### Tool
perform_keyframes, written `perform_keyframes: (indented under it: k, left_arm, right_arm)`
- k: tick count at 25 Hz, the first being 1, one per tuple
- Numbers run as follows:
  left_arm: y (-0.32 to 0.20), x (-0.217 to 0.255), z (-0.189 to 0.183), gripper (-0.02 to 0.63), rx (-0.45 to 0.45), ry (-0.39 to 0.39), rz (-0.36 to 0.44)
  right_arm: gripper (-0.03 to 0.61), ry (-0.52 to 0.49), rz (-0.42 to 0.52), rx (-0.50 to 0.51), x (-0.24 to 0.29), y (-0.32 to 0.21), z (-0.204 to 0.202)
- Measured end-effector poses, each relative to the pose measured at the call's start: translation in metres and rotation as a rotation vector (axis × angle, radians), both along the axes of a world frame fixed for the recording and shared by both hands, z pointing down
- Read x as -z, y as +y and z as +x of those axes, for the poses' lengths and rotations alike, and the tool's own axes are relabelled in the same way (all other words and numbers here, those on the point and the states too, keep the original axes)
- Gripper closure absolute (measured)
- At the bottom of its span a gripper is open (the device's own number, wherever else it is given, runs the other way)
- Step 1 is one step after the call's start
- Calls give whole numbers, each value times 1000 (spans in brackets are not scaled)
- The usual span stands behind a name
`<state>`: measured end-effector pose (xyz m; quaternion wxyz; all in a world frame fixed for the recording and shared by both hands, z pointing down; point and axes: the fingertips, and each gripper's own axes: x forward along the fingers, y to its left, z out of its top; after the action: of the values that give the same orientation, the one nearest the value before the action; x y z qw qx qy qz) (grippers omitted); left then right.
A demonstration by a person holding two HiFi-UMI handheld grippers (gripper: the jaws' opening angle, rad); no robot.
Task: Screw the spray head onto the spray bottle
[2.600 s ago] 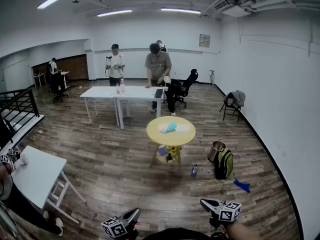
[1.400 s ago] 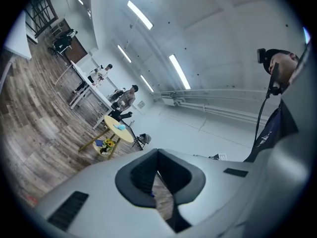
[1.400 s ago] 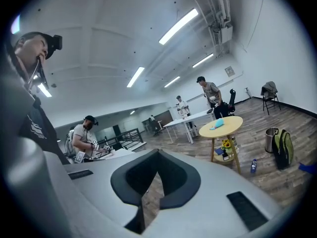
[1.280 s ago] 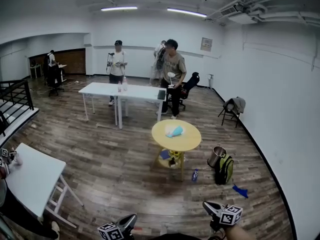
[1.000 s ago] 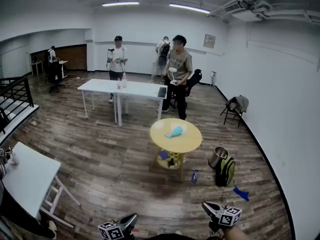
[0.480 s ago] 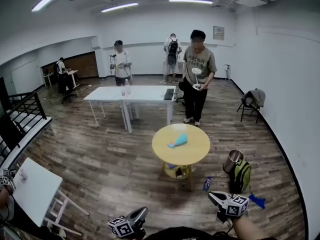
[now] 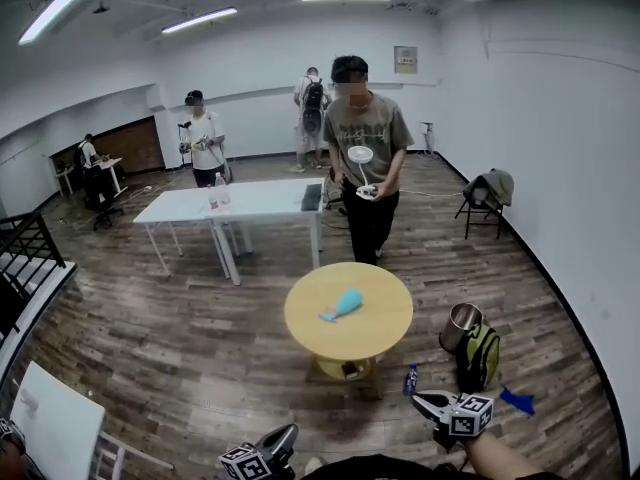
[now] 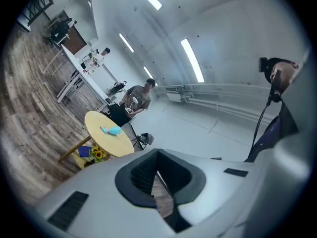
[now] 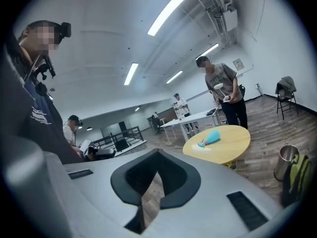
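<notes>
A turquoise spray bottle [image 7: 346,302] lies on its side on the round yellow table [image 7: 375,333], with a darker blue piece at its lower-left end. It also shows in the left gripper view as the bottle [image 8: 113,131] on the table [image 8: 101,143], and in the right gripper view as the bottle [image 9: 212,137] on the table [image 9: 225,145]. My left gripper [image 7: 283,435] and right gripper [image 7: 422,401] hang low at the picture's bottom, well short of the table. Both are shut and hold nothing, as the left gripper [image 8: 157,175] and right gripper [image 9: 156,176] show in their own views.
A person [image 7: 365,158] stands just behind the round table holding a white device. A long white table [image 7: 240,203] is farther back with other people near it. A metal bin [image 7: 460,326], a green backpack [image 7: 480,353] and a small bottle [image 7: 409,379] sit on the floor at the right.
The round table has come nearer and larger in the head view. The person with the white device has walked up behind it. Both grippers stay shut at the bottom edge.
</notes>
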<state>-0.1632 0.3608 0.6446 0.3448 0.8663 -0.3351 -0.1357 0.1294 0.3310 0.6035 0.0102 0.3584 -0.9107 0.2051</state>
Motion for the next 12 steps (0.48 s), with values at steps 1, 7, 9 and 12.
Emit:
perform_keyframes:
  k: [1,7,9,12]
  left_arm:
    - [-27,3,-3,603,-25,13,4]
    - [-176,21,-41,603,-173,6,33]
    - [-217,24,-52,603,-209,-6,61]
    - [-267,22,-58,603,-227,12,59]
  right_arm:
    - [566,13,9,-14,3,-22,-5]
    - [565,38,15,-131,15,-135,-44]
    - [565,44,21,-157,14,-165,-59]
    - [566,65,9,-146,8,-204,-78]
